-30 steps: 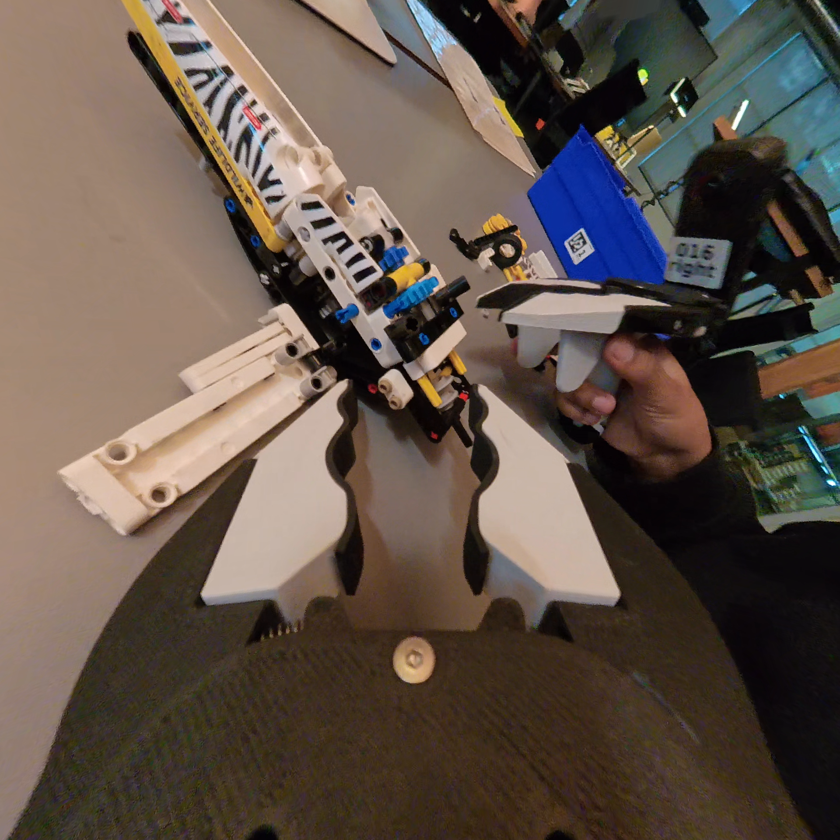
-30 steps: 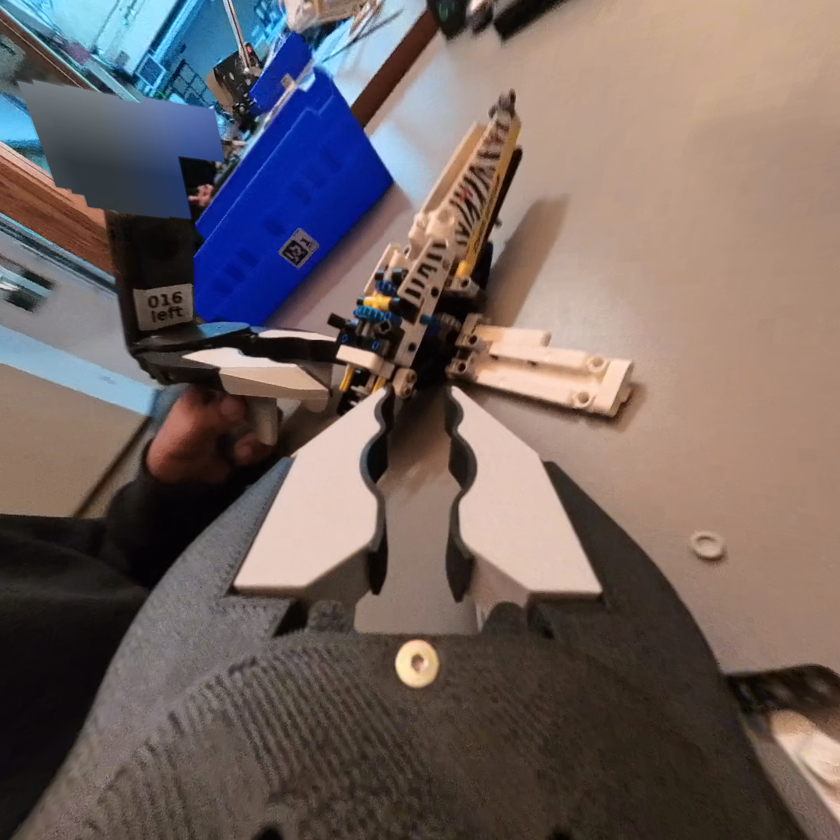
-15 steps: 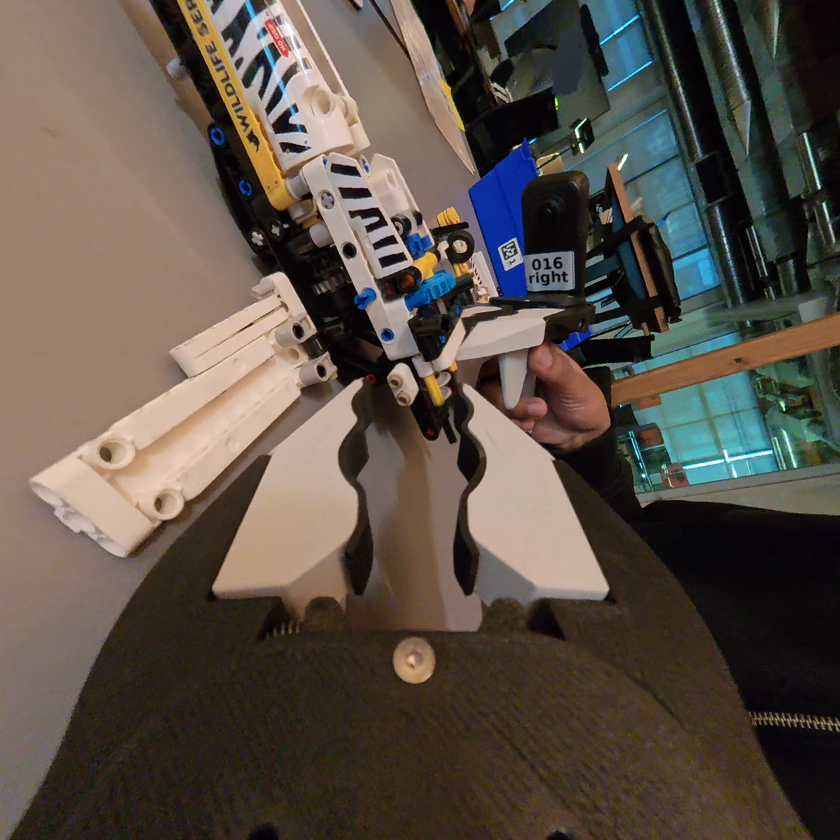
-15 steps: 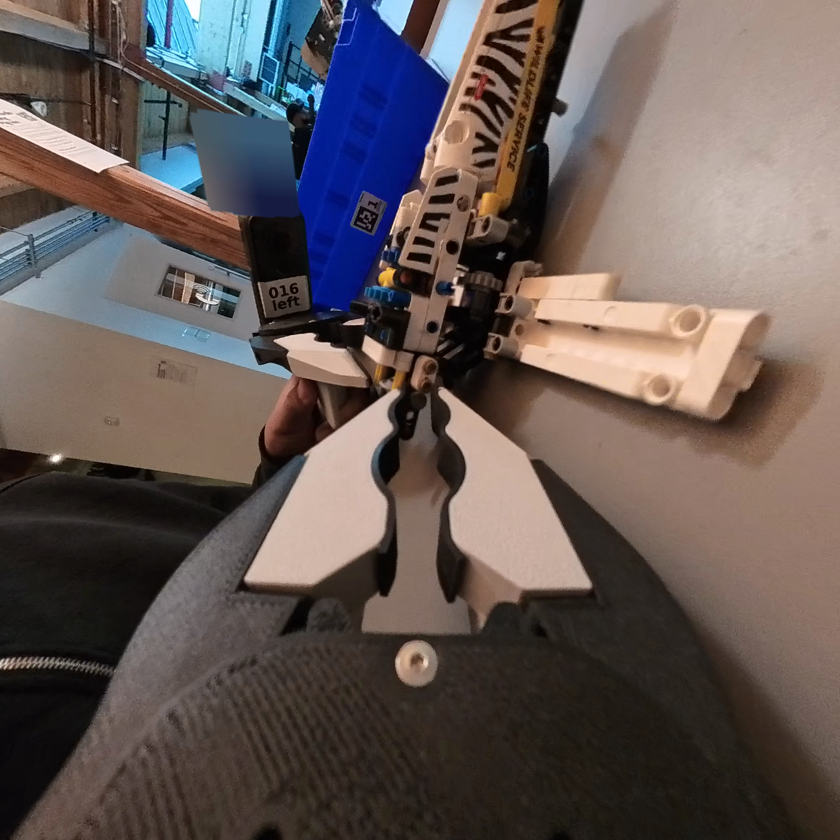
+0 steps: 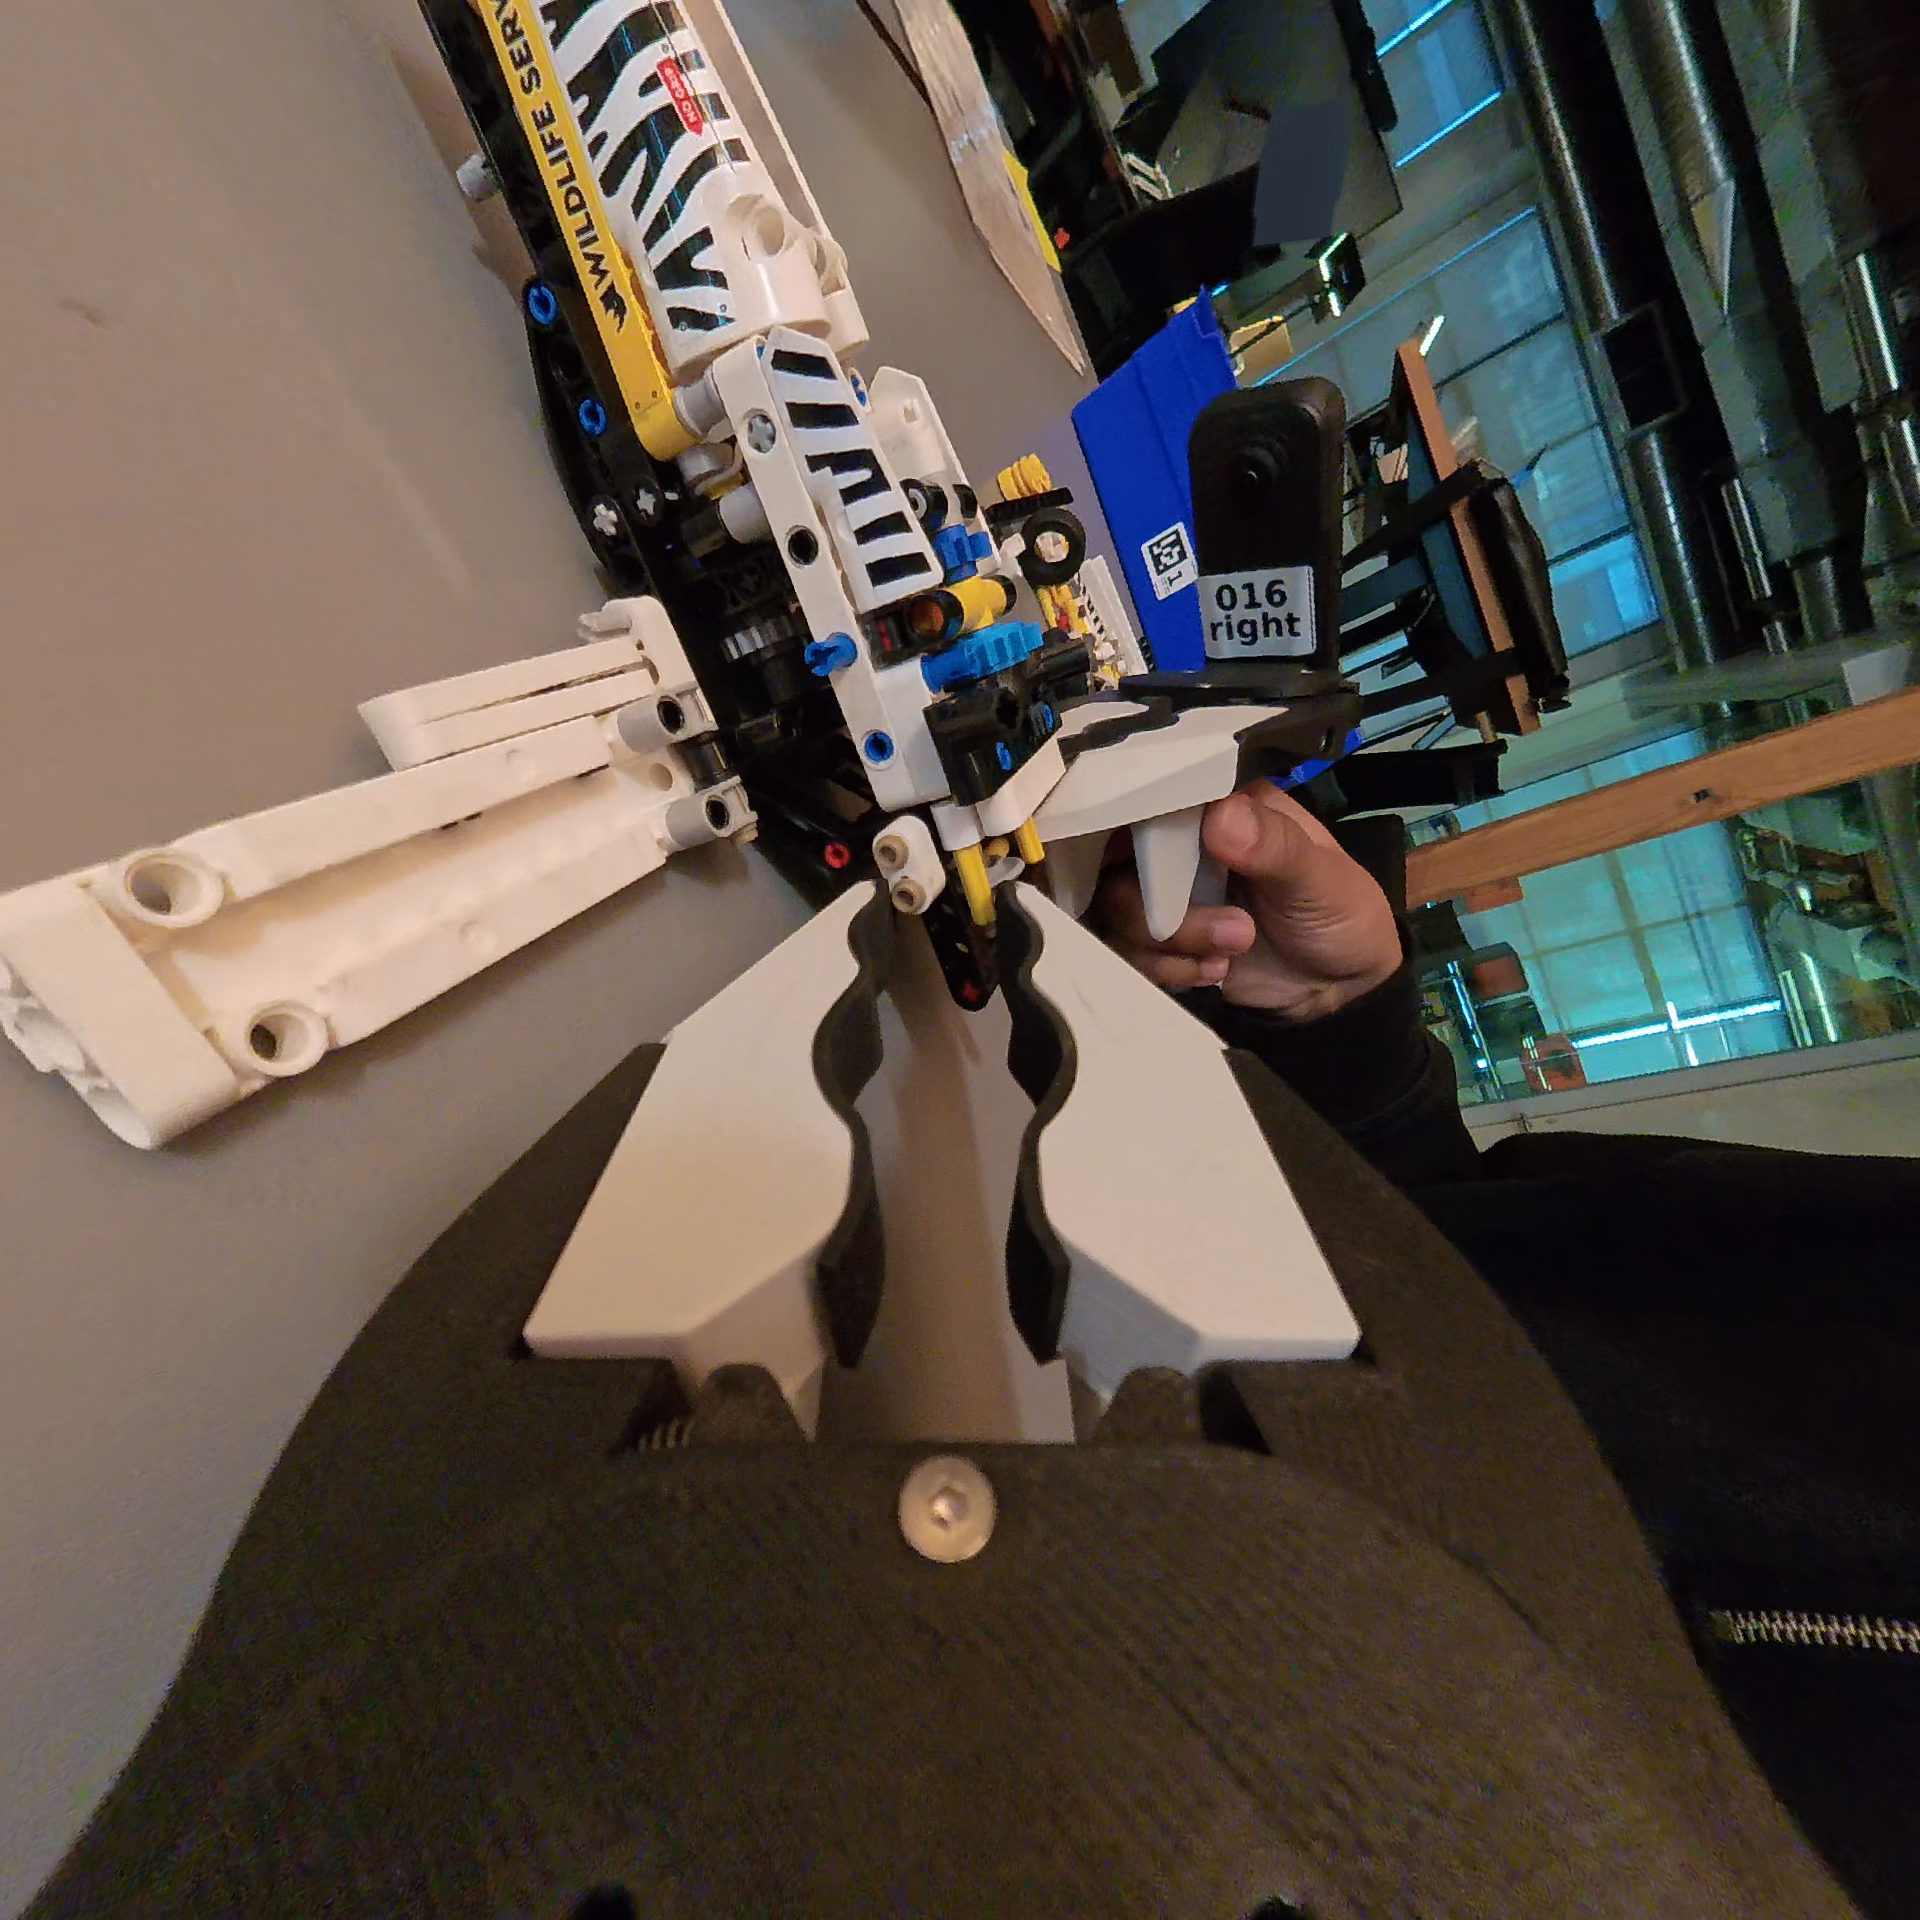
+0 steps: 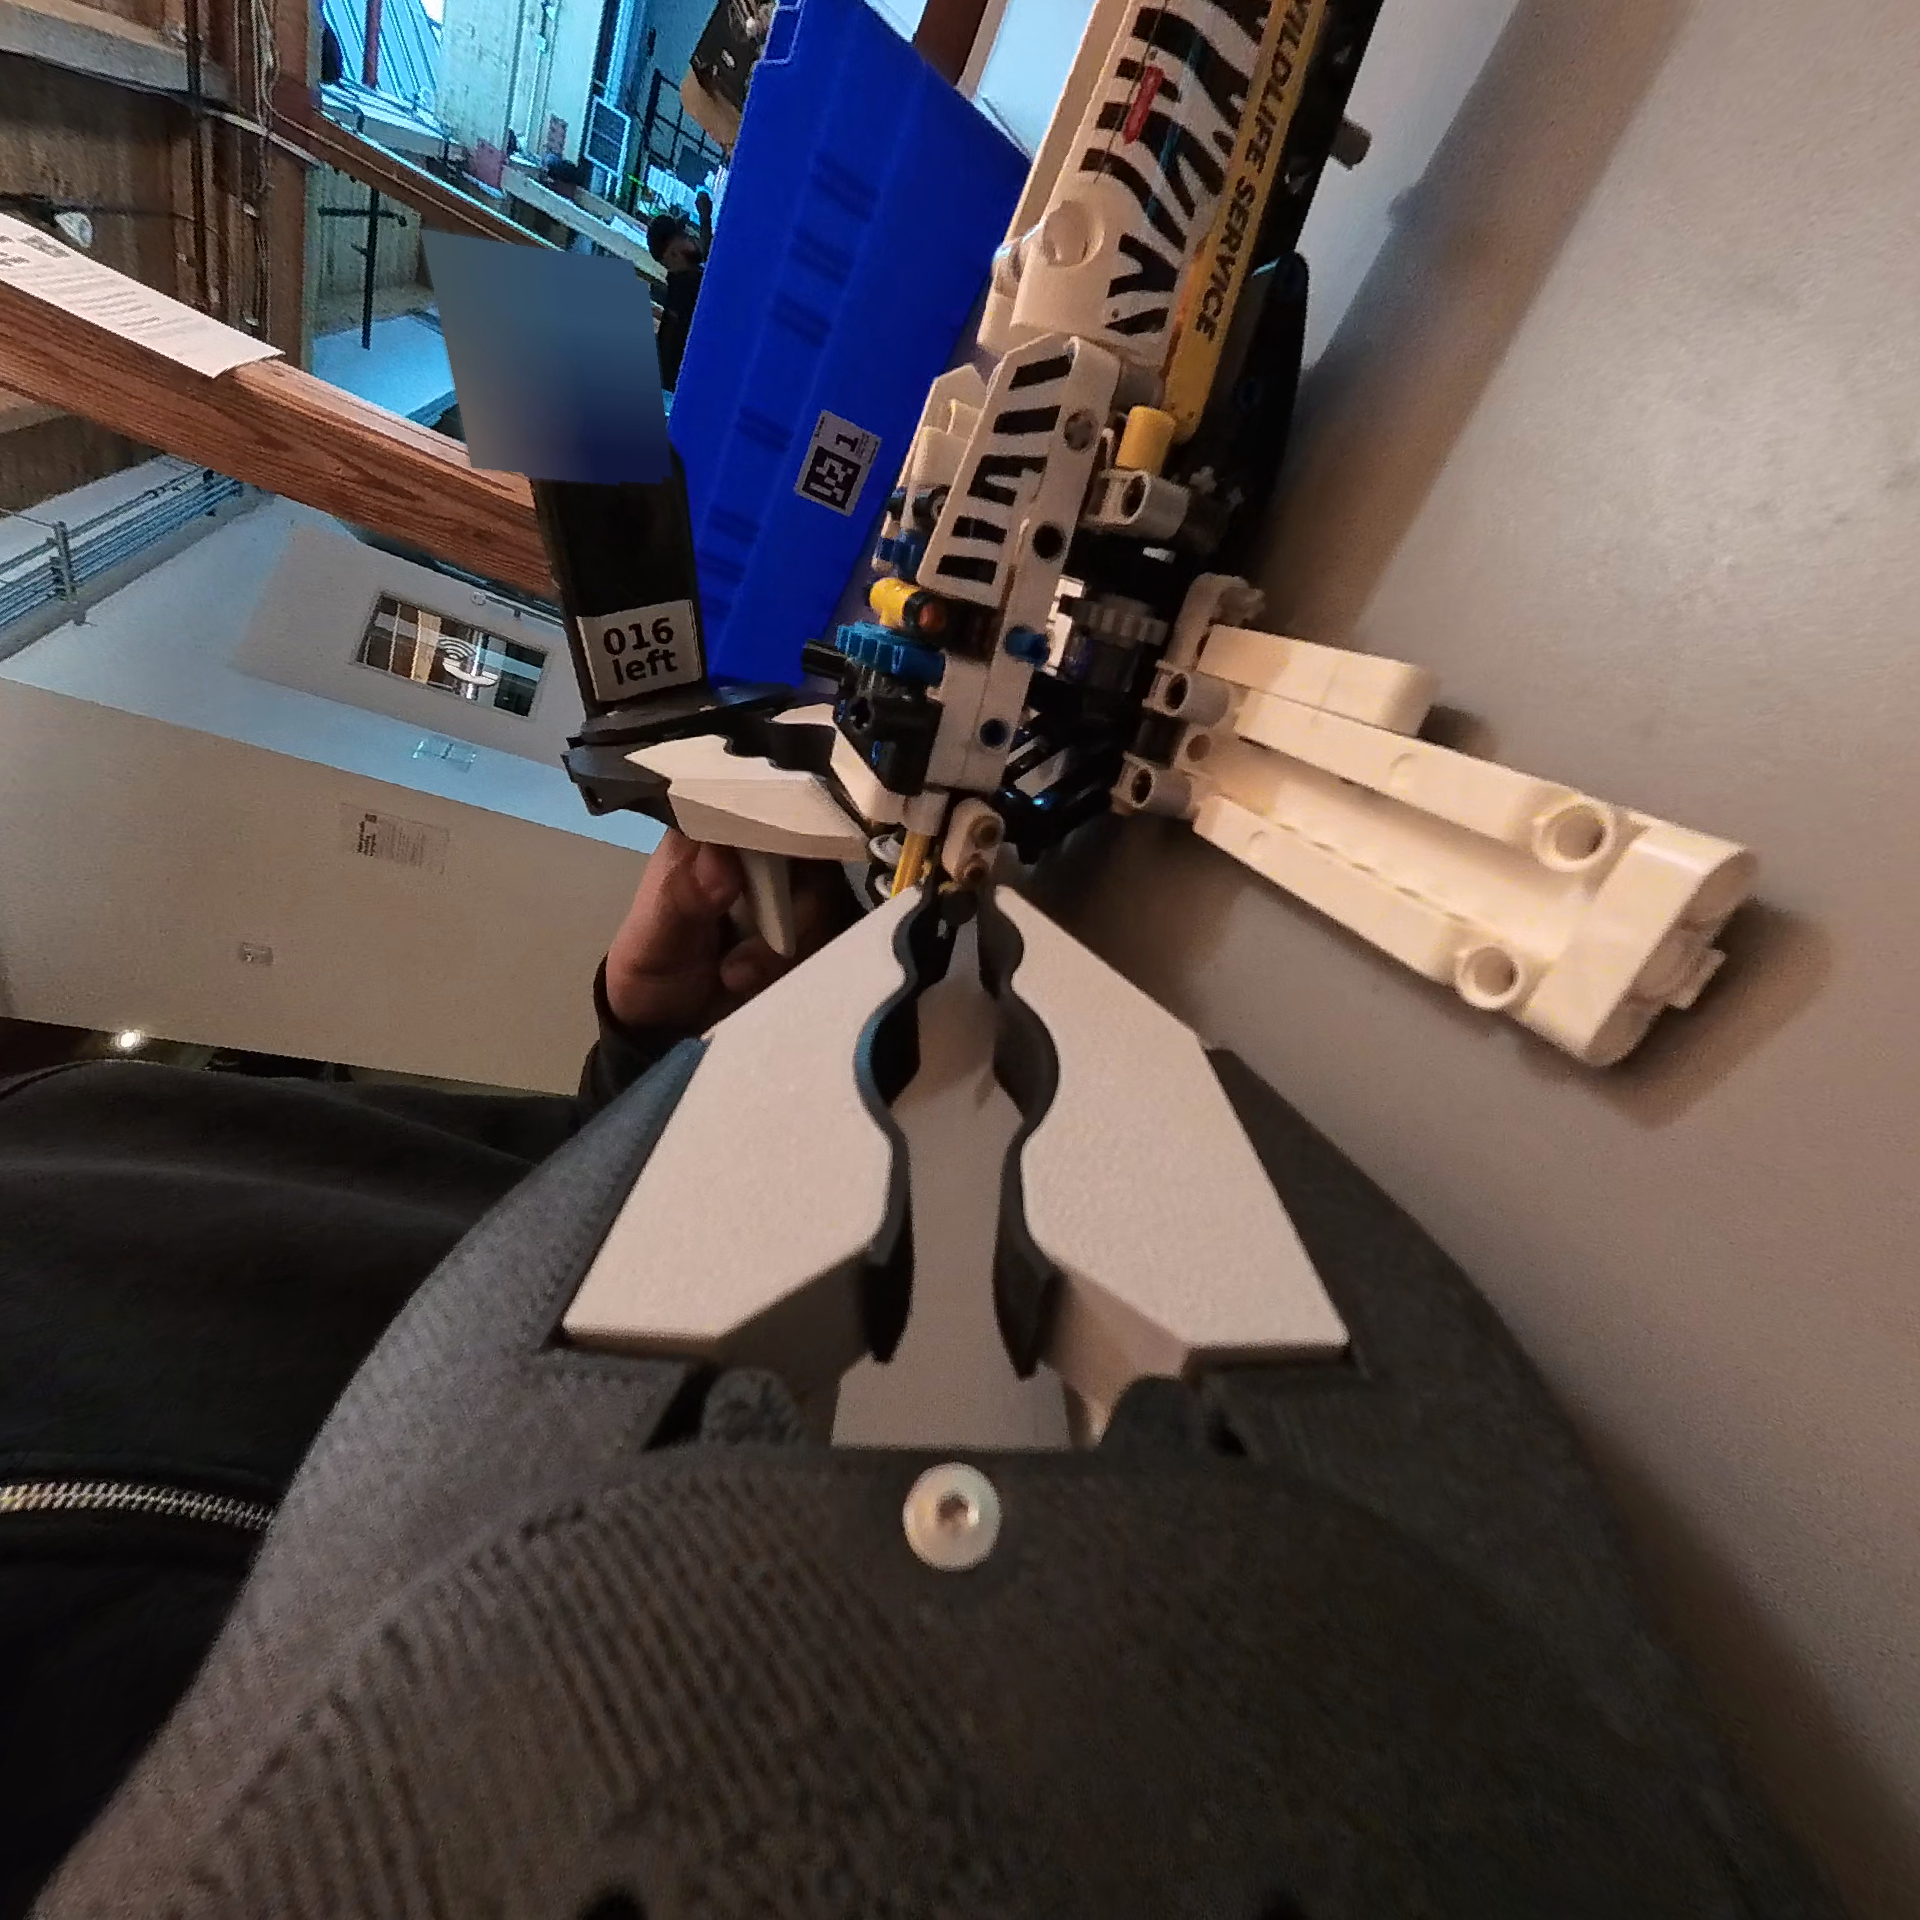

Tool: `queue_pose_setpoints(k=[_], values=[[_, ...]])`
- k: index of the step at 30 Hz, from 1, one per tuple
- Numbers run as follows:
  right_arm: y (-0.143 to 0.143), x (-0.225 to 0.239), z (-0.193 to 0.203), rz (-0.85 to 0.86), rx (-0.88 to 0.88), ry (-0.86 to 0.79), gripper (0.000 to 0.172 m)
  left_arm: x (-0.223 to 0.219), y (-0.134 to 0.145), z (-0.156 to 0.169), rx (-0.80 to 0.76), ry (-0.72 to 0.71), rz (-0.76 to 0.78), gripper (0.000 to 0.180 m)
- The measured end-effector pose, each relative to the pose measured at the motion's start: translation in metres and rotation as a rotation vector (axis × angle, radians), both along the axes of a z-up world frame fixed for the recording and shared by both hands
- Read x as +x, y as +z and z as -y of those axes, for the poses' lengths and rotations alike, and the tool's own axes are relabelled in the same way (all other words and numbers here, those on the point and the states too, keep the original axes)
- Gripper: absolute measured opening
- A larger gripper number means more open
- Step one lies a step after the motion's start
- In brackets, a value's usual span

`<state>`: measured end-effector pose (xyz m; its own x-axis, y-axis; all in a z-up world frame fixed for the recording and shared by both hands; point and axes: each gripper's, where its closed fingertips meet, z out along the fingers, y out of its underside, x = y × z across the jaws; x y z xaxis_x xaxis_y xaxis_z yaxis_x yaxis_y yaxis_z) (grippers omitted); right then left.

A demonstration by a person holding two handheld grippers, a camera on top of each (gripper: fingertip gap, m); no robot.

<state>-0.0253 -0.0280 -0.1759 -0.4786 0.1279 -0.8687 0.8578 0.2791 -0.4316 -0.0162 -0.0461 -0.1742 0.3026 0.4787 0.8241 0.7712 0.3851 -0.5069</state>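
A brick-built model (image 5: 831, 540) with zebra-striped white panels, a yellow strip and a long white arm (image 5: 343, 894) lies on the grey table (image 5: 208, 416). My left gripper (image 5: 951, 925) is shut on a black beam (image 5: 966, 961) that sticks out of the model's near end, beside a yellow axle. My right gripper (image 5: 1044, 774) comes in from the right against the same end. In the right wrist view the right gripper (image 6: 951, 920) is shut on a thin black part of the model (image 6: 997, 582). The left gripper (image 6: 831, 790) touches the model from the left.
A blue bin (image 5: 1132, 468) with a square tag stands behind the model; it also shows in the right wrist view (image 6: 831, 312). A person's hands hold both gripper handles (image 5: 1278, 914). A wooden rail (image 5: 1662, 800) and room clutter lie beyond the table edge.
Both grippers have moved in to the model's near end and their jaws have narrowed onto its protruding black parts. Both views have rolled, so the table now looks steeply tilted.
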Motion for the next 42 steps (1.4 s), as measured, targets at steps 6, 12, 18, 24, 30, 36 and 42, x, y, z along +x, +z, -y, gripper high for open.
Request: queue_pose_setpoints(k=[6, 12, 18, 24, 30, 36, 42], values=[[0.002, -0.029, -0.027, -0.082, 0.026, -0.127, 0.0, -0.007, 0.001, 0.019, -0.006, 0.079, -0.01, 0.012], [0.003, -0.013, -0.009, -0.061, 0.023, -0.078, 0.007, -0.007, 0.001, 0.017, -0.015, 0.047, -0.011, 0.013], [0.009, -0.01, 0.011, 0.001, -0.04, -0.043, 0.0, -0.007, 0.006, 0.018, 0.018, 0.048, -0.02, 0.013], [0.012, -0.012, 0.009, 0.0, -0.044, -0.052, 0.0, -0.008, 0.007, 0.019, 0.026, 0.05, -0.023, 0.013], [-0.01, -0.025, -0.008, -0.404, 0.238, -0.084, 0.01, -0.012, 0.021, 0.03, 0.091, 0.103, -0.096, 0.014], [-0.017, -0.017, 0.011, -0.827, 0.405, 0.01, 0.02, -0.023, 0.02, 0.04, 0.077, 0.147, -0.095, 0.014], [-0.024, -0.021, 0.032, -0.984, 0.471, 0.072, 0.024, -0.046, 0.02, 0.058, 0.073, 0.175, -0.096, 0.014]])
